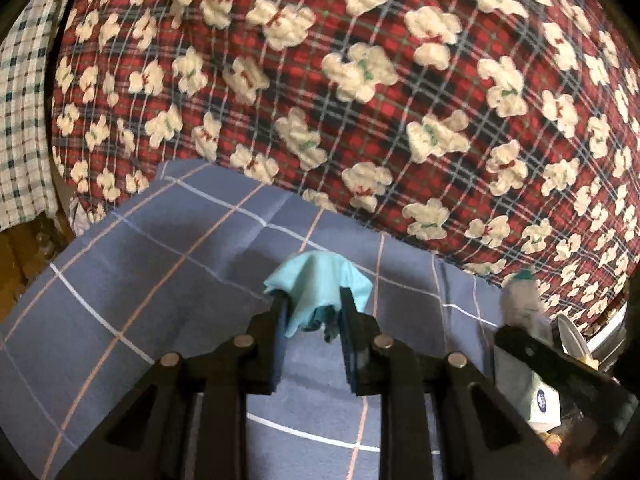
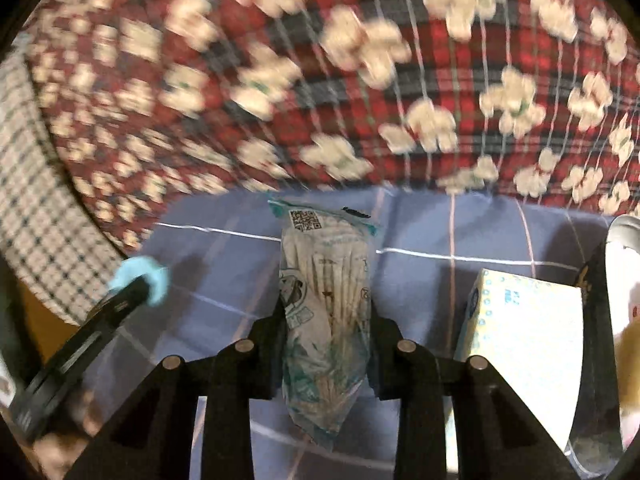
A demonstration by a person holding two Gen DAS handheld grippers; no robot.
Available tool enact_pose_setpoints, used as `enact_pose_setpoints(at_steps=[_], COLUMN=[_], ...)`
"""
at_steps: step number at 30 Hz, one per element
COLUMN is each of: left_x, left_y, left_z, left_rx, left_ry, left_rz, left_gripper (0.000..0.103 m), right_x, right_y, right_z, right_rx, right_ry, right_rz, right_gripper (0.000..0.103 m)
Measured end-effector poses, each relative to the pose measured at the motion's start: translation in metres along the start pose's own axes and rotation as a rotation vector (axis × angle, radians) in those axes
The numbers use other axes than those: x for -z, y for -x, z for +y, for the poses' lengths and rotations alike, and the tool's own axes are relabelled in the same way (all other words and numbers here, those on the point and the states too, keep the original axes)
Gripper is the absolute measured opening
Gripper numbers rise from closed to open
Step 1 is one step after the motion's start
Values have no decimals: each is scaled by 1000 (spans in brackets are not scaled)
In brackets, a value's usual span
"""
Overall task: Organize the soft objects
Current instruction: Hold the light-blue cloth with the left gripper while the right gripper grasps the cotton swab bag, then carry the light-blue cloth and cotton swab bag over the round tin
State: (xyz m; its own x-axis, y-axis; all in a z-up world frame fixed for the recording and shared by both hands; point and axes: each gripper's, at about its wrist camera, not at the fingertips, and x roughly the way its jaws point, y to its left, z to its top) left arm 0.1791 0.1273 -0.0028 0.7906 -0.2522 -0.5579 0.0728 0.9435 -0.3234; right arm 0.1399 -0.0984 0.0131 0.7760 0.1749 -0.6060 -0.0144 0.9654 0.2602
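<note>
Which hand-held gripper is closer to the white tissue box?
Right. The right hand-held gripper, shut on a plastic packet, is just beside the tissue box. The left hand-held gripper, holding a blue cloth, is farther away.

We see a cloth [image 1: 316, 292] caught between the left gripper's [image 1: 312, 312] 2 fingers, hanging above the bed sheet [image 1: 160, 264]. Behind the sheet rises a quilt [image 1: 360, 100], and left of the quilt hangs another fabric [image 1: 24, 120]. In the right wrist view, a packet [image 2: 326, 312] sits between the right gripper's [image 2: 328, 316] fingers, above the same sheet. To its right lies a tissue box [image 2: 528, 344] on the sheet; to its left, the left gripper with its cloth.
</note>
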Motion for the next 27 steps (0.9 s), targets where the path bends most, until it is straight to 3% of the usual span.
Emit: enact_pose_setpoints(at_steps=[7,14,20,27], left_x=[10,33,58,84], left_y=[14,36,49,65], left_z=[-30,-65,-79,-96], left_rx=[-18,-59,-48,-89], left_ry=[-124,-232,-205,-229], left_rz=[-104,-218,-216,-256], left_gripper=[22,22,22,22], right_x=[50,84,98,109], right_y=[41,78,95,102], right_z=[3,0,-6,-19], right_rx=[-18,64,91,101], right_ry=[43,144,174,165], right_rz=[-195,-378,-452,-445], right_gripper=[34,35,35,35])
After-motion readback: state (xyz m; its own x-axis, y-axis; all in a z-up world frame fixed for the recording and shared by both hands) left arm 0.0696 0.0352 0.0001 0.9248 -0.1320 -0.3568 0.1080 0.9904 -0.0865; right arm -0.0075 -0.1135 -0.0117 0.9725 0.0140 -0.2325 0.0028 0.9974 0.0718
